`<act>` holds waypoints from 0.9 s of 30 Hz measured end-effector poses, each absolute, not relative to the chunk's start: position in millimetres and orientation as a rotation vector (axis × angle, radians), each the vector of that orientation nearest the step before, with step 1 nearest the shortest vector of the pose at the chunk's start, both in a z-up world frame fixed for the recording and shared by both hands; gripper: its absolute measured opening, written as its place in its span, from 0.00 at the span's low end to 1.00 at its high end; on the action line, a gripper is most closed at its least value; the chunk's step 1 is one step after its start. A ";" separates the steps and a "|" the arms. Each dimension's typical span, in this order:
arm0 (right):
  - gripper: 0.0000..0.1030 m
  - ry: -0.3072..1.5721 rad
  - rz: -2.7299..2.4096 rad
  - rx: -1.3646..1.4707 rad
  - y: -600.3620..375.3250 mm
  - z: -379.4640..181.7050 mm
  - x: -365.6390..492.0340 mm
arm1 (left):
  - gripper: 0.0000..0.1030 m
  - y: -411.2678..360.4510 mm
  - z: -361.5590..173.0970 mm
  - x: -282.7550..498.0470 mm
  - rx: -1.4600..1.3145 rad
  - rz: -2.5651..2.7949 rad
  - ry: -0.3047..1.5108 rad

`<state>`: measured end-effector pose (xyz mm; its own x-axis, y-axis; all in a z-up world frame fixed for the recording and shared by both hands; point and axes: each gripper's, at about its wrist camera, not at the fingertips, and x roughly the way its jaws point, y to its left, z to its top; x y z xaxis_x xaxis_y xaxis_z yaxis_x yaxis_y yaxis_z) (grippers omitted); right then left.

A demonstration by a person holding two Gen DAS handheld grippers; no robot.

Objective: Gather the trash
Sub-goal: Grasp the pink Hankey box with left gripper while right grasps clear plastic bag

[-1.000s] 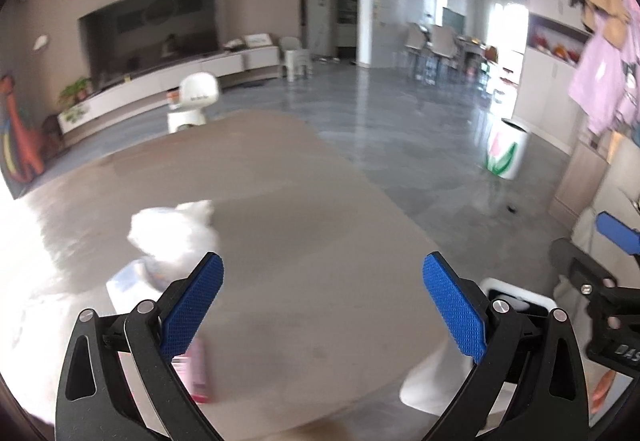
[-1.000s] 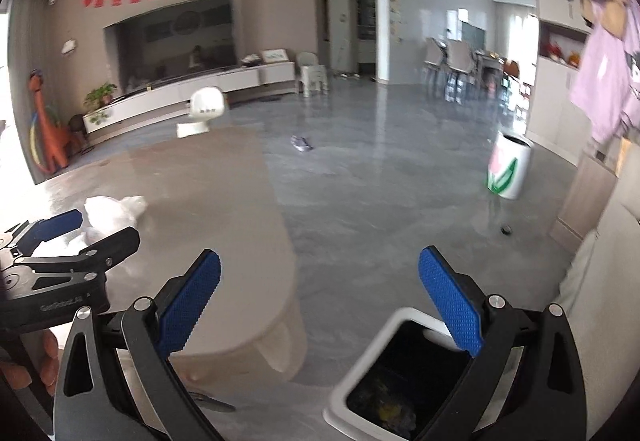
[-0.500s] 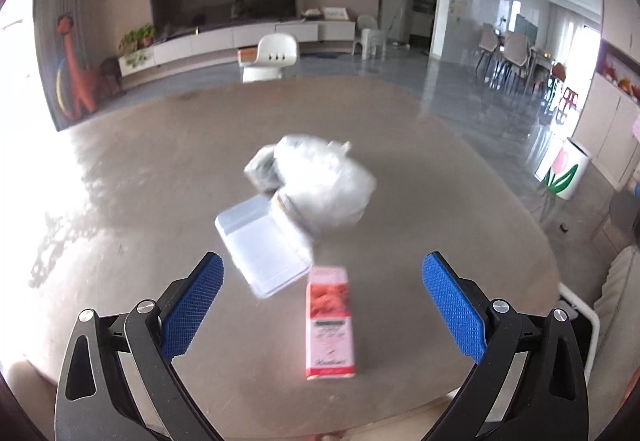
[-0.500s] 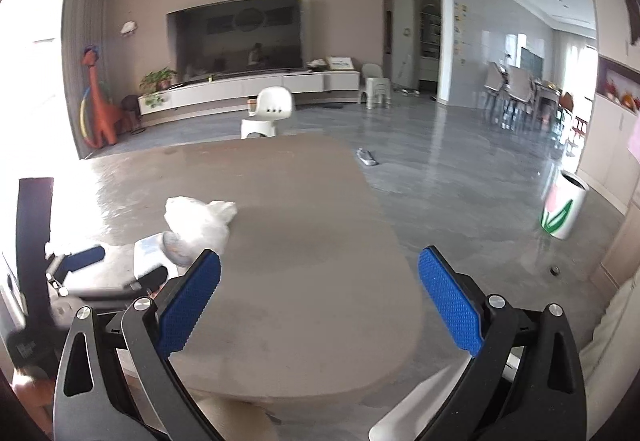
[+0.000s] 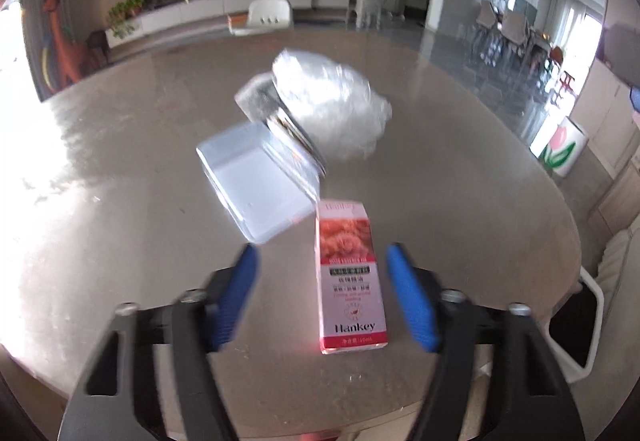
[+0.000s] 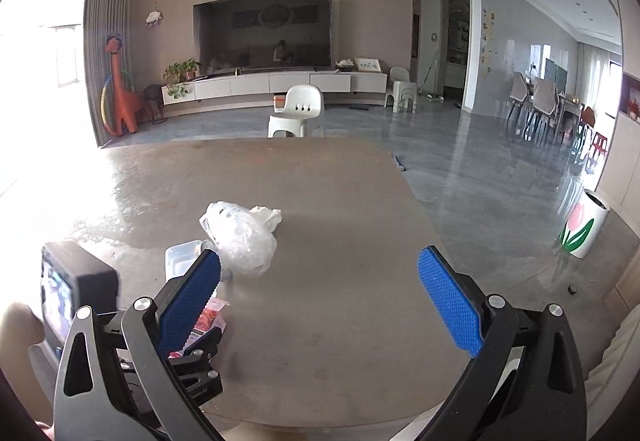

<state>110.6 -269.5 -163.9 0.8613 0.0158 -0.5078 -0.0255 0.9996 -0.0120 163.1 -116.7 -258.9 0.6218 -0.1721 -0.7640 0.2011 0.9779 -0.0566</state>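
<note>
the left gripper (image 5: 322, 299) is held with jaws apart astride the pink carton (image 5: 349, 277); the right gripper (image 6: 320, 301) is likewise parted, empty. the carton could be skidded along the slick worktop (image 5: 460, 201) if one jaw lands first.

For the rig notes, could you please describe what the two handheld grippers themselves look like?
The left gripper and right gripper match: black, skeletal plastic finger arms with triangular cut-outs and silver pivot screws, each tipped with a bright blue, finely textured pad. No cables or sleeves show. The right wrist view also catches a black boxy module with a small lit screen.
</note>
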 end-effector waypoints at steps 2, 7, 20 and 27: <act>0.96 0.541 0.026 -0.025 -266.2 -166.2 111.3 | 0.35 -115.6 -269.0 165.7 0.030 -0.225 0.906; 0.96 0.556 0.038 -0.038 -258.2 -169.9 120.4 | 0.27 -106.8 -265.7 160.3 0.019 -0.240 0.878; 0.96 0.600 0.131 -0.022 -215.4 -205.5 204.2 | 0.27 -40.2 -205.8 164.7 -0.011 -0.123 0.731; 0.95 0.738 0.114 -0.089 -192.3 -230.9 252.6 | 0.27 -13.7 -197.6 170.2 -0.038 -0.083 0.719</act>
<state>252.6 -192.3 -230.9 0.7340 0.0717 -0.6753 -0.1345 0.9901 -0.0410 170.2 -13.7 -197.6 0.7496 -0.0894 -0.6558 0.0631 0.9960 -0.0637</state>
